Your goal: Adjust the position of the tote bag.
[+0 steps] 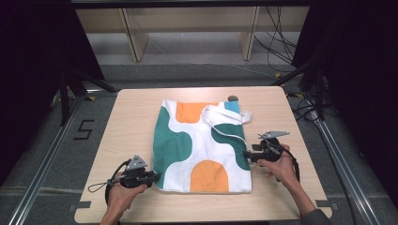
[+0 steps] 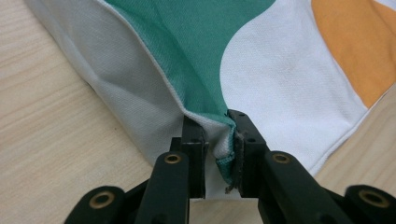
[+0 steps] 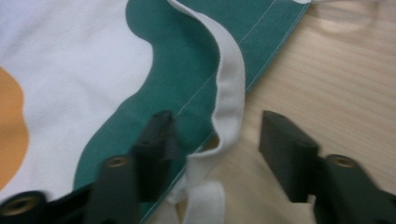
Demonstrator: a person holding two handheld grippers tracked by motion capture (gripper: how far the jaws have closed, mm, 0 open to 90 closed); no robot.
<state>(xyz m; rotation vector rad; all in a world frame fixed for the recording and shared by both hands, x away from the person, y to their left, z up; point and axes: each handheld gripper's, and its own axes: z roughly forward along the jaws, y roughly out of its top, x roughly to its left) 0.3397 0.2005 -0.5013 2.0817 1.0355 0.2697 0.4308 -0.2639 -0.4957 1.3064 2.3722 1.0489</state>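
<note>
Landmark: tote bag [image 1: 202, 147], white with green and orange patches, flat on the wooden table [image 1: 136, 112], roughly mid-table.
Bag opening: far end; white strap [image 1: 225, 125] trails from there over the bag toward its right edge.
Left gripper [image 1: 154, 178]: at the bag's near left corner, low over the table. In the left gripper view its jaws are pinched narrow on a bunched fold of that corner [image 2: 219, 140]; cloth is pressed between the pads.
Right gripper [image 1: 247, 154]: at the bag's right edge, about halfway along it. Jaws partly apart, straddling the edge and the strap [image 3: 229, 102]; pads not touching the cloth.
Small brown object [image 1: 233, 98]: on the table just beyond the bag's far right corner; too small to identify.
</note>
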